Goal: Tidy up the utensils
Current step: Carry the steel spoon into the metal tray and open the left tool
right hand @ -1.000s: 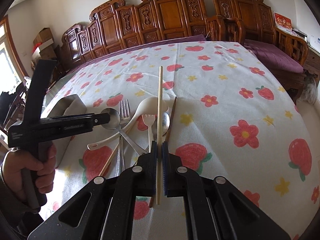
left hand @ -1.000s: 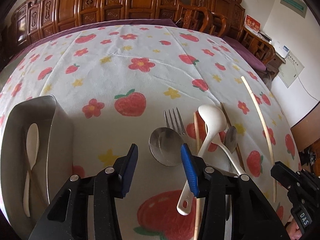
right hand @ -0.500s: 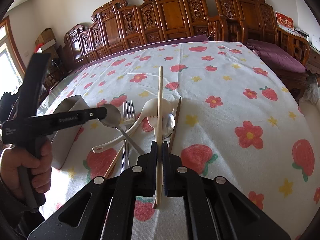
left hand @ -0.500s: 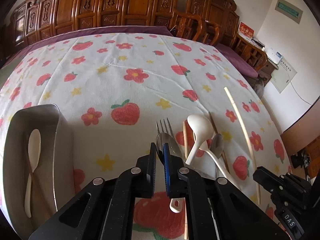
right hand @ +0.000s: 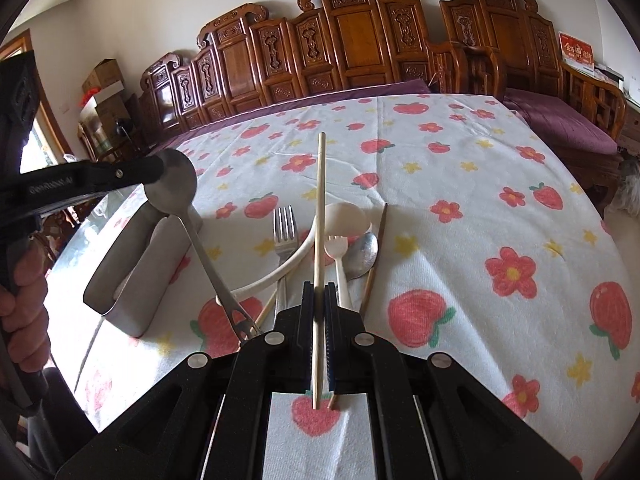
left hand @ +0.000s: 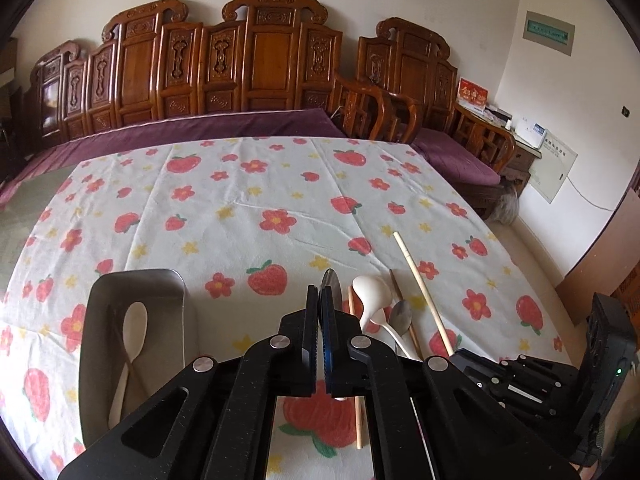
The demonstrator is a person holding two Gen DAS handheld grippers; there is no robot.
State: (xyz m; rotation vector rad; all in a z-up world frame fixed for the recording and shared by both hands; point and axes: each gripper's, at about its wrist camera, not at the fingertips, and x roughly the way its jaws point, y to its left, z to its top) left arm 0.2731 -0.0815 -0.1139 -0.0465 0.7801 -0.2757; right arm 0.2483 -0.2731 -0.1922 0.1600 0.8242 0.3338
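Note:
My left gripper is shut on the bowl of a large metal spoon and holds it in the air, handle hanging down, beside the metal holder. The holder has a white spoon in it. My right gripper is shut on a pale wooden chopstick that points away over the utensil pile. On the cloth lie a metal fork, a white ladle spoon, a white plastic fork, a small metal spoon and a brown chopstick.
The table wears a white cloth with strawberries and flowers. Carved wooden benches with purple cushions stand behind and to the right. Another pale chopstick lies under the left gripper. The right gripper's body is at lower right.
My left gripper closed on the large metal spoon's bowl and lifted it off the cloth, toward the holder. The right gripper keeps its chopstick, raised a little.

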